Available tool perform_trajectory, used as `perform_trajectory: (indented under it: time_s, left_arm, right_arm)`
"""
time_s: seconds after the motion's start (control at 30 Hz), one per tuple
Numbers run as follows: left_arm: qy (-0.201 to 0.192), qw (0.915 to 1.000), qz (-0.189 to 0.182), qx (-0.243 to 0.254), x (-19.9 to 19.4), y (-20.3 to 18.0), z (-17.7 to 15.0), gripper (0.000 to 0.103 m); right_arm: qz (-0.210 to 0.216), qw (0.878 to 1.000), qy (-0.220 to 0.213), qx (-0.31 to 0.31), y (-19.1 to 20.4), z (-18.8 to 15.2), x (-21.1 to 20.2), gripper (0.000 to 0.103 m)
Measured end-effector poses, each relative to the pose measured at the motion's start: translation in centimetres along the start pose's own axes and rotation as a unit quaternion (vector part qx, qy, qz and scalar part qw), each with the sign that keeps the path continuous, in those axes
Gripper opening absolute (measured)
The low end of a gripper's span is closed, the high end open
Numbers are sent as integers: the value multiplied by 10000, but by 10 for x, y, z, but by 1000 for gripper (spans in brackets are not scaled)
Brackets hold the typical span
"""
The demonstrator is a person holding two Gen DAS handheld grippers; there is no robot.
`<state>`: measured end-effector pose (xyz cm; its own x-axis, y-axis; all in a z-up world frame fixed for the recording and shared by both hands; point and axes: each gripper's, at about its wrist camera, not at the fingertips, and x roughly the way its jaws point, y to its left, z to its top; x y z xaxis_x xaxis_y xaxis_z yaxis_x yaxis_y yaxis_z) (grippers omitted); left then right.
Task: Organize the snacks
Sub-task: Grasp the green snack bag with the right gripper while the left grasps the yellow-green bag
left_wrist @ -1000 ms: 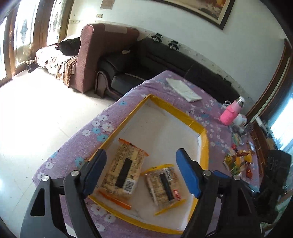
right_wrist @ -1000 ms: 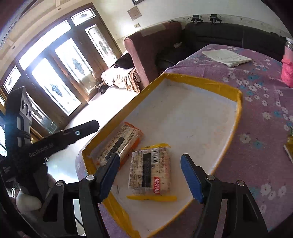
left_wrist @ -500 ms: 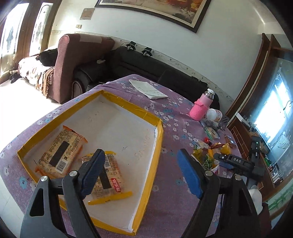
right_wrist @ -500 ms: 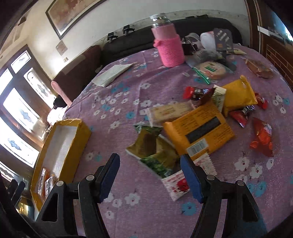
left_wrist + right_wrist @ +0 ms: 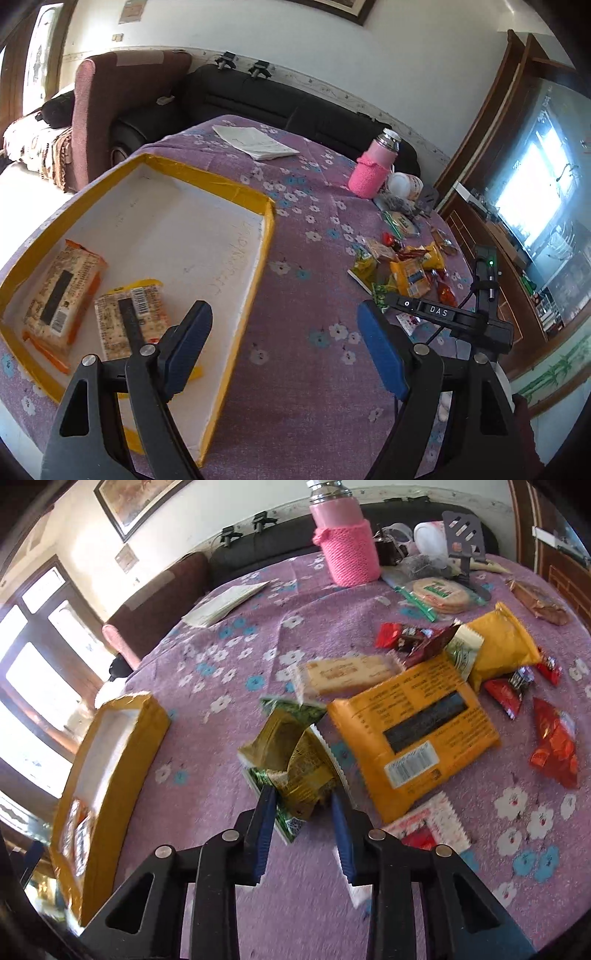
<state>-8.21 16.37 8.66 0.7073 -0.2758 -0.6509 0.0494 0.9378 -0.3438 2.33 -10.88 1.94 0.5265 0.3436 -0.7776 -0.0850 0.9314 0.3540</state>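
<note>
My right gripper (image 5: pixel 301 794) is down at the near edge of the snack pile. Its jaws are closing, and the blue pads squeeze a crumpled green-and-gold snack packet (image 5: pixel 291 760) between them. A large orange pack (image 5: pixel 413 731), a pale cracker pack (image 5: pixel 347 672), a yellow bag (image 5: pixel 502 646) and red candies (image 5: pixel 554 746) lie around it. My left gripper (image 5: pixel 282 314) hangs open and empty above the purple cloth, between the yellow-rimmed white box (image 5: pixel 207 181) and the pile (image 5: pixel 406 269). Two cracker packs (image 5: pixel 61 291) (image 5: pixel 129 317) lie in the box.
A pink-sleeved bottle (image 5: pixel 347 546), a black stand (image 5: pixel 463 535) and a bagged flatbread (image 5: pixel 439 594) stand behind the pile. Folded papers (image 5: pixel 255 142) lie at the far side of the table. Sofas are beyond the table, and the right gripper's body (image 5: pixel 443 314) is near my left fingers.
My right gripper swung from over the box to the snack pile and closed on the green-and-gold packet. The left gripper drifted right, off the box toward the pile, staying open.
</note>
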Motion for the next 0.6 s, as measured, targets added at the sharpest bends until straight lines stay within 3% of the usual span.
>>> perform_trajectory:
  time_s: [0.13, 0.23, 0.27, 0.3, 0.33, 0.47, 0.57, 0.6]
  left_arm:
    - [246, 9993, -197, 205, 25, -23, 12, 81]
    - [306, 9991, -282, 103, 37, -30, 22, 81]
    - [346, 9989, -330, 32, 42, -31, 26, 81]
    - [380, 9986, -359, -15, 45, -31, 29, 81]
    - [411, 9984, -372, -55, 49, -32, 32, 81]
    - [567, 9980, -278, -37, 73, -38, 45, 81]
    - [803, 9963, -287, 104, 102, -52, 54, 81]
    - [896, 9954, -290, 165, 112, -57, 55, 81]
  right_arm:
    - [407, 9989, 205, -107, -1, -14, -5, 27]
    - [309, 9993, 49, -210, 4, -14, -8, 33]
    - [334, 9993, -42, -164, 4, -13, -8, 38]
    - [384, 9992, -107, -89, 4, -10, -7, 55]
    - [414, 9990, -165, -35, 5, -9, -6, 66]
    - [164, 9994, -136, -261, 18, -8, 10, 65]
    - [59, 9990, -151, -406, 22, -13, 15, 49]
    - [104, 9989, -78, -445, 22, -15, 14, 38]
